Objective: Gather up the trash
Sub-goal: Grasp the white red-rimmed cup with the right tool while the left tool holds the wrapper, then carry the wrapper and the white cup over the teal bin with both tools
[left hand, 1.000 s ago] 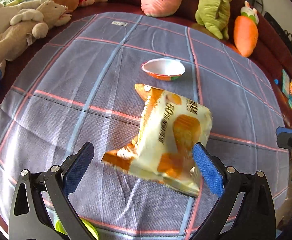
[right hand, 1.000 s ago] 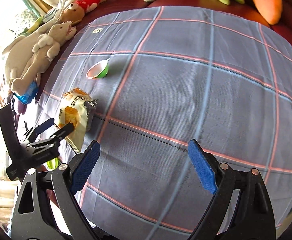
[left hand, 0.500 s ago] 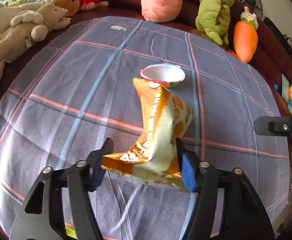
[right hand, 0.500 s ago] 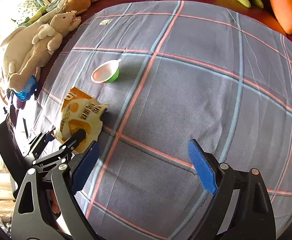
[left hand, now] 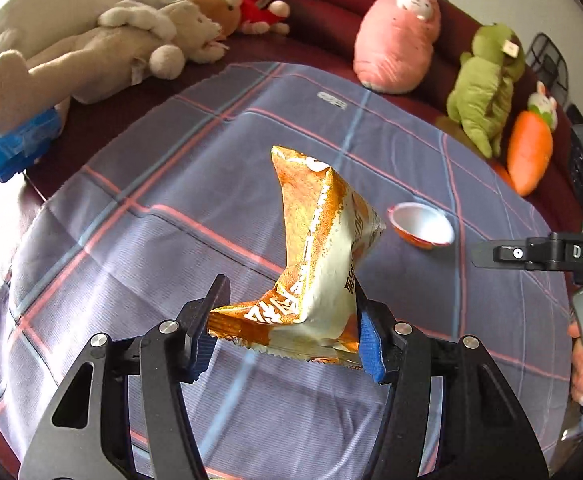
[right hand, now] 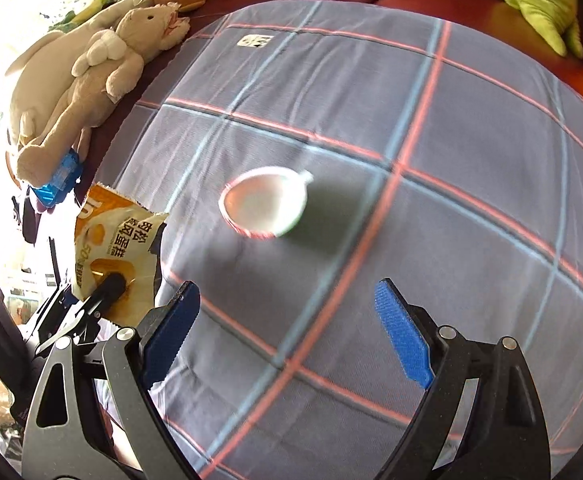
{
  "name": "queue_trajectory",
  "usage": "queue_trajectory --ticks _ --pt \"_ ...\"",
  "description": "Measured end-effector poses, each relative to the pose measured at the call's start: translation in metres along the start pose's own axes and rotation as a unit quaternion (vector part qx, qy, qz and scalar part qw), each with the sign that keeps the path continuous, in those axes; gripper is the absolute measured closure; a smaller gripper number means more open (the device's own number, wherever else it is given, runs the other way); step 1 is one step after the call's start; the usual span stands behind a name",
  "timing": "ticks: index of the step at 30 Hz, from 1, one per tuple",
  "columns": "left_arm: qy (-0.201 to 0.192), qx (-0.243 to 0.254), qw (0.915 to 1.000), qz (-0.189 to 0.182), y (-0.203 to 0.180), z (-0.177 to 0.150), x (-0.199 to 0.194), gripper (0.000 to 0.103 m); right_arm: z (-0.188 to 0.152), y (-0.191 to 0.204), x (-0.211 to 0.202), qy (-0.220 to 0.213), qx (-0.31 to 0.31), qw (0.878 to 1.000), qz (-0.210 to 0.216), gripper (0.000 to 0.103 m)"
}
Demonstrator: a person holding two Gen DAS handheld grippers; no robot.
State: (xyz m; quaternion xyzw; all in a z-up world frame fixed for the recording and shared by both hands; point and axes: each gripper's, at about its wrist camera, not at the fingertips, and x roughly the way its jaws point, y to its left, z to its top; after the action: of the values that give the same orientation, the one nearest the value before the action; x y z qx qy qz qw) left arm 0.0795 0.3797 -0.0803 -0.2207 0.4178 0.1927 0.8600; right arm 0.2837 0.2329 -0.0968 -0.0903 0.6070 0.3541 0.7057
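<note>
The wrapper (left hand: 323, 264) is being clamped between the pads of the left gripper (left hand: 287, 338), lifted off the plaid cloth (left hand: 139, 248). The right gripper (right hand: 287, 332) is being held wide apart, empty, near the cup (right hand: 265, 206) lying on the cloth.

Both cameras sit on the grippers, looking down close at the checked cloth (left hand: 131, 240), and both see the little cup (right hand: 265, 206).
</note>
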Motion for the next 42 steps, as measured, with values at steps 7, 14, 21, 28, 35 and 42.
queue_trajectory --ticks 7,14,21,28,35,42 --pt "-0.003 -0.021 0.9998 0.005 0.013 0.01 0.003 0.044 0.034 0.013 0.03 0.016 -0.051 0.999 -0.012 0.018" --pt "0.006 -0.04 0.9992 0.003 0.02 0.013 0.007 0.044 0.043 0.02 0.046 0.028 -0.064 0.997 -0.017 0.018" --pt "0.013 -0.042 0.999 0.003 0.018 0.011 0.008 0.044 0.041 0.023 0.059 0.027 -0.069 0.997 -0.029 0.043" --pt "0.016 -0.022 0.9996 -0.009 0.0 0.011 0.007 0.044 0.033 0.009 0.03 -0.005 -0.048 0.999 -0.025 0.053" --pt "0.017 0.002 0.9991 -0.039 -0.031 0.007 0.002 0.044 0.006 -0.025 -0.009 -0.03 -0.004 0.999 -0.011 0.053" --pt "0.028 0.062 0.9947 -0.076 -0.09 -0.002 0.0 0.044 -0.044 -0.074 -0.067 -0.076 0.06 0.995 -0.001 0.053"
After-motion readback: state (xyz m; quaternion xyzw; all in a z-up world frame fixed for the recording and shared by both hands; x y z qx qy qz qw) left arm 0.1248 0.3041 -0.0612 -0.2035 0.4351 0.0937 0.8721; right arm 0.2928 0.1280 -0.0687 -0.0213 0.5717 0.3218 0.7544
